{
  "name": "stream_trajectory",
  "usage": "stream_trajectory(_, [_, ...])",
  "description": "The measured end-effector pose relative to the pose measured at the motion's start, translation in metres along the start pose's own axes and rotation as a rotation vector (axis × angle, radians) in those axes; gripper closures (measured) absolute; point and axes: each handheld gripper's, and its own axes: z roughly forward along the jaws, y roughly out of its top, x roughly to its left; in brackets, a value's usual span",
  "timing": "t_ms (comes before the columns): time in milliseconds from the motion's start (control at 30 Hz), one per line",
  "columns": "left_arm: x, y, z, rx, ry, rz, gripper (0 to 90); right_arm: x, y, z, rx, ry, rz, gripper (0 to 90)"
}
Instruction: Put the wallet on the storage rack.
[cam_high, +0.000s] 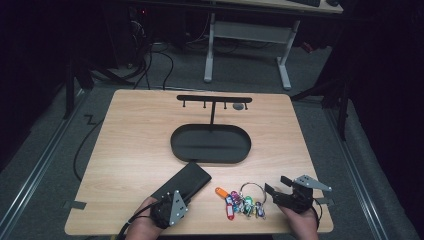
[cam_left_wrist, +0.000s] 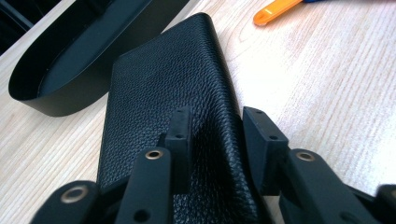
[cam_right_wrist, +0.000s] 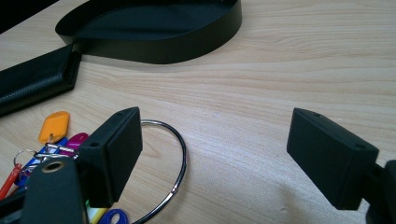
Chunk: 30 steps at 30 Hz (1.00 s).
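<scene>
Black leather wallet (cam_high: 182, 183) is seen in the lower middle of the high view, lying flat and slanted on the wooden surface (cam_high: 130, 150), its far end pointing toward the upper right of the frame. Its near end is covered by the left gripper (cam_high: 167, 207), which enters from the lower left with a hand behind it. In the left gripper view the wallet (cam_left_wrist: 168, 93) fills the centre, and the 2 black jaws are clenched on its near right edge, 1 jaw on top of the grained leather and 1 just off the edge, so that the leather is pinched and raised into a fold between them. An orange key tag (cam_left_wrist: 275, 10) is seen at the top of that view, well apart from the wallet.

A black oval tray (cam_high: 210, 144) is placed in the middle of the high view, with a T-shaped hook stand (cam_high: 214, 100) rising from its far rim. The tray wall (cam_left_wrist: 60, 88) is seen in the upper left of the left gripper view, just beside the wallet's far corner.

A bunch of coloured key tags on a metal ring (cam_high: 244, 200) lies in the lower right of centre. The right gripper (cam_high: 280, 192) is held just beside it, at the lower right. In the right gripper view the jaws are released and spread wide, with nothing grasped; the metal ring (cam_right_wrist: 180, 158) lies on the surface by the left jaw.
</scene>
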Motion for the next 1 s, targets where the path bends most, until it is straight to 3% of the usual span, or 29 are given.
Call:
stream_trajectory(367, [0.006, -0.003, -0.011, -0.051, 0.010, -0.040, 78.8, -0.001, 0.000, -0.001, -0.013, 0.003, 0.009, 18.7])
stream_trajectory(733, [0.027, -0.007, -0.032, -0.143, -0.003, -0.184, 81.5, -0.002, 0.001, -0.003, -0.023, 0.004, 0.010, 19.1])
stream_trajectory(1000, [0.032, -0.011, -0.054, -0.186, -0.024, -0.255, 82.1, -0.002, 0.002, -0.004, -0.029, 0.001, 0.012, 19.4])
